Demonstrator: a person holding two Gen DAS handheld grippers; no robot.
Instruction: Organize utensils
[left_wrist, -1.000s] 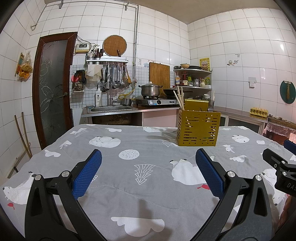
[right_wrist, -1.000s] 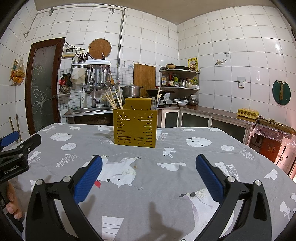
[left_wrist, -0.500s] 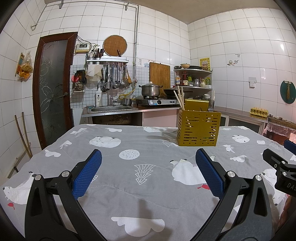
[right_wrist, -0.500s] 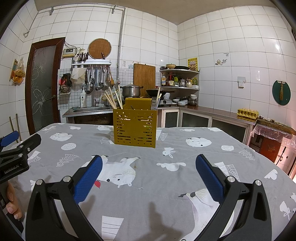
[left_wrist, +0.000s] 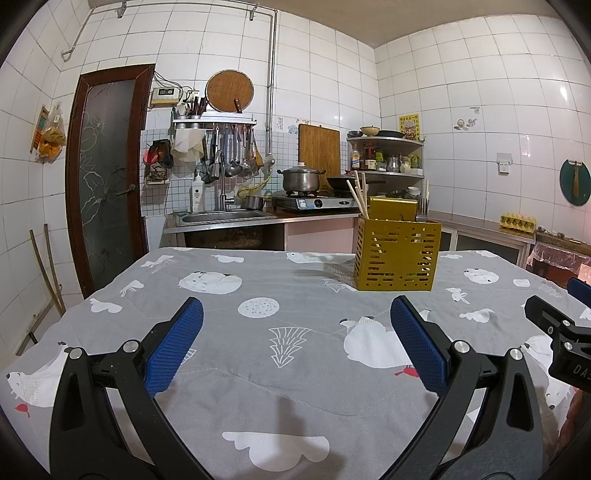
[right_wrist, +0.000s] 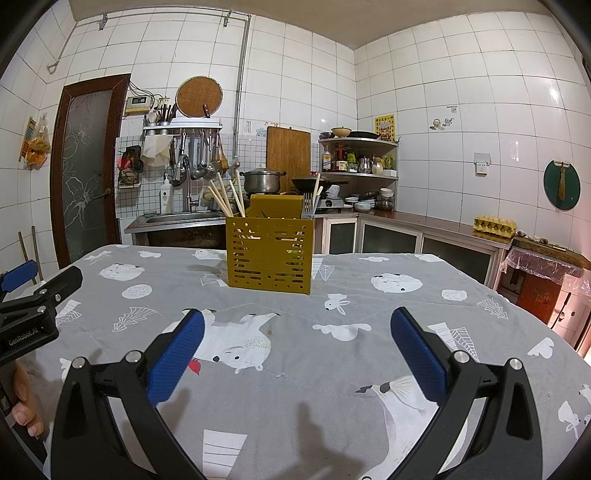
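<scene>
A yellow slotted utensil holder (left_wrist: 397, 258) stands upright at the far side of the table; it also shows in the right wrist view (right_wrist: 270, 254). Wooden chopsticks (right_wrist: 225, 199) stick out of its left compartment, and a fork and another utensil (right_wrist: 312, 201) out of its right. My left gripper (left_wrist: 295, 332) is open and empty, low over the near part of the table. My right gripper (right_wrist: 297, 338) is open and empty, to the right of the left one.
The table has a grey cloth with white animal prints (right_wrist: 332, 369). Behind it run a kitchen counter with a sink (left_wrist: 225, 218), a stove with a pot (left_wrist: 301, 179), and corner shelves (right_wrist: 358, 158). An egg tray (right_wrist: 494, 226) sits on the right counter.
</scene>
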